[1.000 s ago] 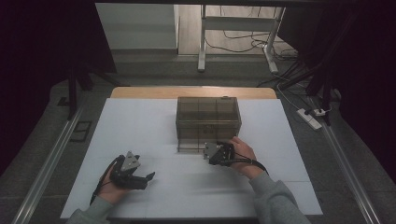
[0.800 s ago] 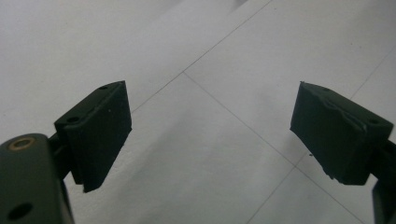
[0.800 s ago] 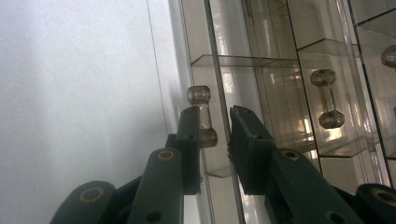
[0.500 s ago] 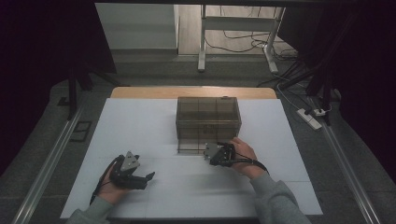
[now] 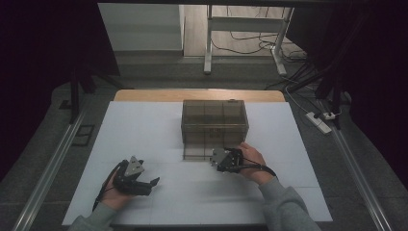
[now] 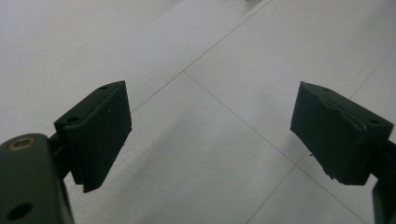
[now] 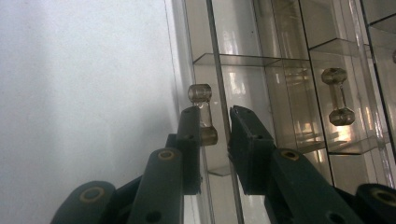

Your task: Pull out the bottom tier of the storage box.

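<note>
Evidently the work in hand is centring on the clear drawer cabinet (image 5: 214, 121), a smoke-tinted box that is standing on the white table (image 5: 144, 125) directly ahead of the right gripper (image 5: 217, 157). One drawer front (image 7: 219, 112) is projecting toward that gripper, and the small clear handle (image 7: 202, 113) on it is sitting between the two black jaws. In the right gripper view the jaws are standing narrowly apart; one jaw is lying against the handle's stem, while the other is lying on the far side of the drawer's front panel, so the panel edge and handle are both sitting in the gap. Whether both pads are pressing firmly cannot be told from the pictures. A second handle (image 7: 338, 96) is showing on a neighbouring drawer, off to one side of the jaws and well clear of them. The right hand (image 5: 251, 159) is wrapping around the gripper body just behind it, with a grey sleeve (image 5: 284, 207) trailing back.

Well apart from the cabinet, the left gripper (image 5: 153, 182) is resting low over bare table in the left hand (image 5: 115, 190). Its jaws are standing wide open with nothing between them; beneath them the table's faint seam lines (image 6: 224, 102) are crossing
</note>
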`<state>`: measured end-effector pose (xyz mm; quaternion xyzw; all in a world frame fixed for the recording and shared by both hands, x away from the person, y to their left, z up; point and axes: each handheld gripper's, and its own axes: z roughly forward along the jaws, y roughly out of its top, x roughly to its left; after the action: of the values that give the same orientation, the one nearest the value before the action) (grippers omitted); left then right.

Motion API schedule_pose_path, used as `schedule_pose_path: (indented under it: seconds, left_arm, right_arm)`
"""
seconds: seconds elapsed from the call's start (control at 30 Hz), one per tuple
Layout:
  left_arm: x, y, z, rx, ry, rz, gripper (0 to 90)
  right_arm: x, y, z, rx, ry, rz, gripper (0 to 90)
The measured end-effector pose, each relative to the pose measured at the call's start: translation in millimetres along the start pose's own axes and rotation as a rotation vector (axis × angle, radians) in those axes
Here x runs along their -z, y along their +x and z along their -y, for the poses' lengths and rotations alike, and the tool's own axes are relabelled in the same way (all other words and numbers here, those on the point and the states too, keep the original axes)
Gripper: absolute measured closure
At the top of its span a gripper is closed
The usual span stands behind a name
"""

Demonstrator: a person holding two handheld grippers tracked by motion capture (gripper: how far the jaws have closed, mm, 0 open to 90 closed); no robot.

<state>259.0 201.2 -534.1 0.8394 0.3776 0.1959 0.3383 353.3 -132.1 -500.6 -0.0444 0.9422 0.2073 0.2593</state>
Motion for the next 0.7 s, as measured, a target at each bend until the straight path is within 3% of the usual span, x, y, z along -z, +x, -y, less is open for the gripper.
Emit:
schedule_pose_path:
  seconds: [0.53, 0.7]
  left_arm:
    - [0.0, -0.2, 0.0, -0.001, -0.002, 0.0, 12.5]
    - [0.5, 0.0, 0.1, 0.001, -0.003, -0.001, 12.5]
  right_arm:
    - [2.4, 0.9, 1.6, -0.013, -0.017, -0.026, 68.8]
    - [11.0, -3.7, 3.6, -0.119, -0.077, -0.032, 60.1]
